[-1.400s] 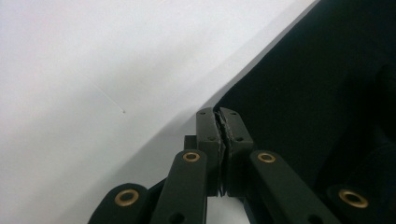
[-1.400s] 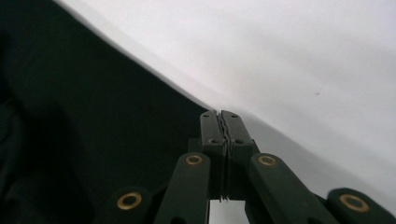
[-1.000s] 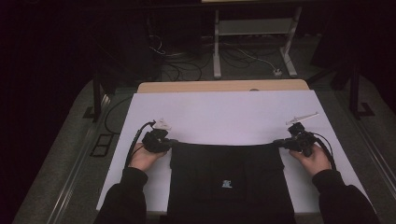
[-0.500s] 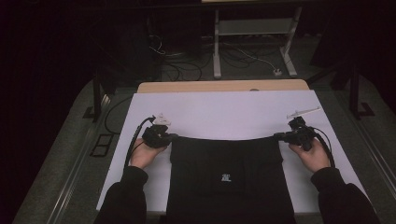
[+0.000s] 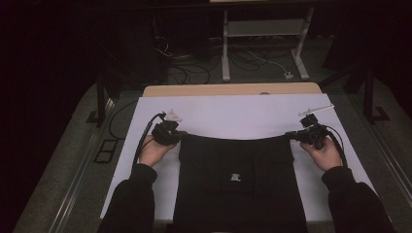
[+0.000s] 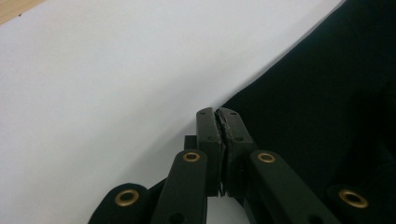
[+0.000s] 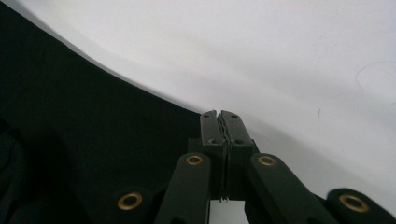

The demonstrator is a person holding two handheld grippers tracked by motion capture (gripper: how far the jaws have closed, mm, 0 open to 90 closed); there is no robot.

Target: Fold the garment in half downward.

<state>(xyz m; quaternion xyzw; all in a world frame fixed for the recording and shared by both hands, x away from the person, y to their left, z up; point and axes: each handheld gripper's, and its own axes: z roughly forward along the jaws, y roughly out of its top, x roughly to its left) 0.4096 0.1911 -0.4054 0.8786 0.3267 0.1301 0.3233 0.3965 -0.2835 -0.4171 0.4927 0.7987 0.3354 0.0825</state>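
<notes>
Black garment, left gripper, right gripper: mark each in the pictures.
black garment (image 5: 238,194), high view, middle of the cloth.
left gripper (image 5: 180,136), high view, jaw tips.
right gripper (image 5: 290,136), high view, jaw tips.

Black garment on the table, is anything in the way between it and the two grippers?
Nothing visible. The left gripper and the right gripper are each shut on a far corner of the black garment, its far edge pulled taut between them over the white table cover.

The black garment (image 5: 238,179) runs off the high view's bottom edge, its small white logo (image 5: 235,176) too tiny to read; both sleeves (image 5: 131,204) are cropped there too
</notes>
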